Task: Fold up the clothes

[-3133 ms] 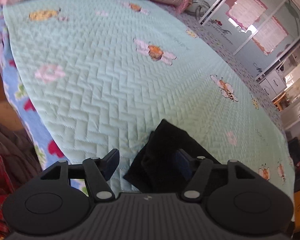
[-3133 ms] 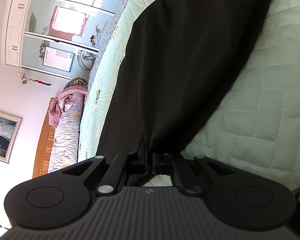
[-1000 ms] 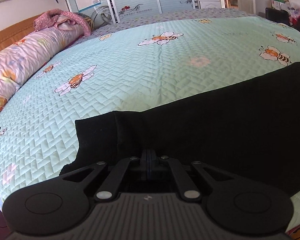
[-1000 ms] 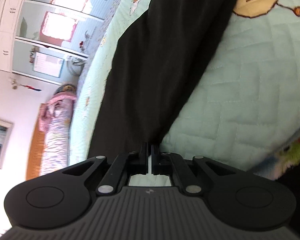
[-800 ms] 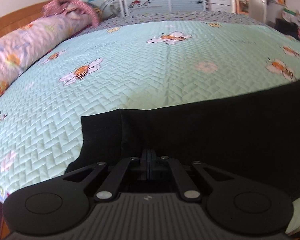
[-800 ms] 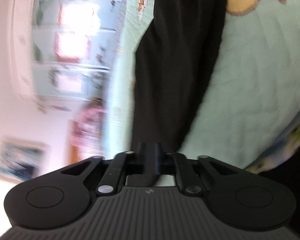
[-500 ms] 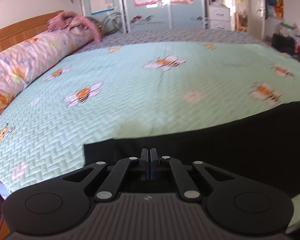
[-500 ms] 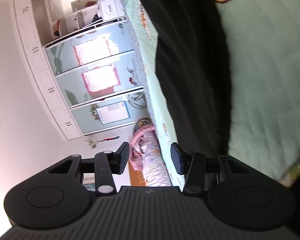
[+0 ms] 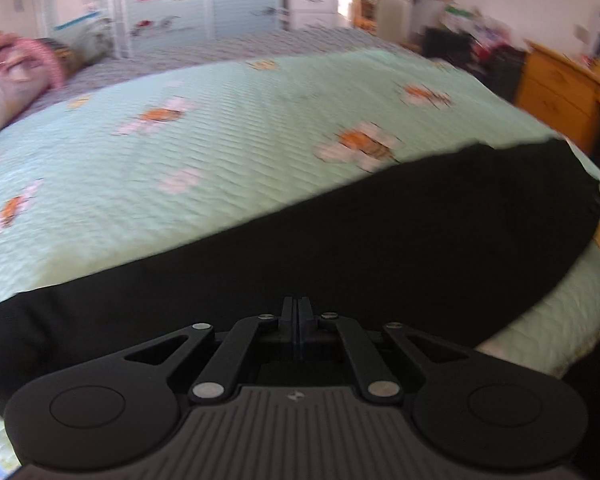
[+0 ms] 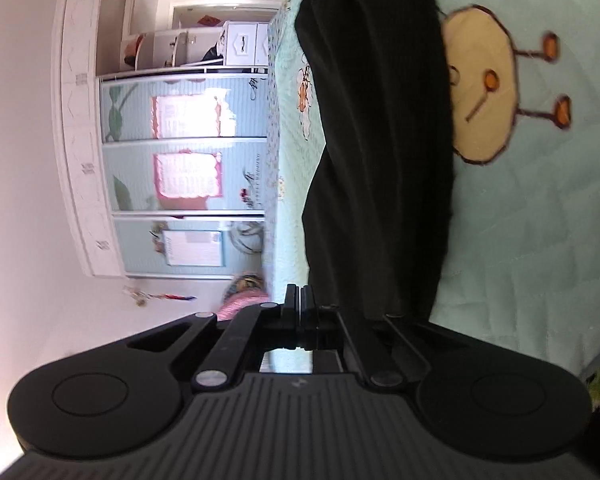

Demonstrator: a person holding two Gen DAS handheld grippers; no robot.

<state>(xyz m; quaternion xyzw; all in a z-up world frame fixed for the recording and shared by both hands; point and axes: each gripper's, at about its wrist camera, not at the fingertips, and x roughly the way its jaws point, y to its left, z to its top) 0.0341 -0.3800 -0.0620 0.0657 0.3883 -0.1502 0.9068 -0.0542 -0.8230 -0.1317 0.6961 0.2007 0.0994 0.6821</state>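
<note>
My left gripper (image 9: 299, 312) was pinched together over the black garment (image 9: 340, 248), which lay across the bee-print quilt (image 9: 220, 140); whether it held cloth I couldn't tell. My right gripper (image 10: 300, 300) was pinched together beside the garment's edge, wardrobe doors (image 10: 188, 168) behind, their writing unreadable.

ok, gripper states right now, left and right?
Left gripper: shut, seemingly pinching the black garment.
Right gripper: shut, apparently empty; the garment lies beside it.

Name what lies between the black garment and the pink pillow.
Bare quilt only, in the left wrist view, between the black garment and the pink pillow.
</note>
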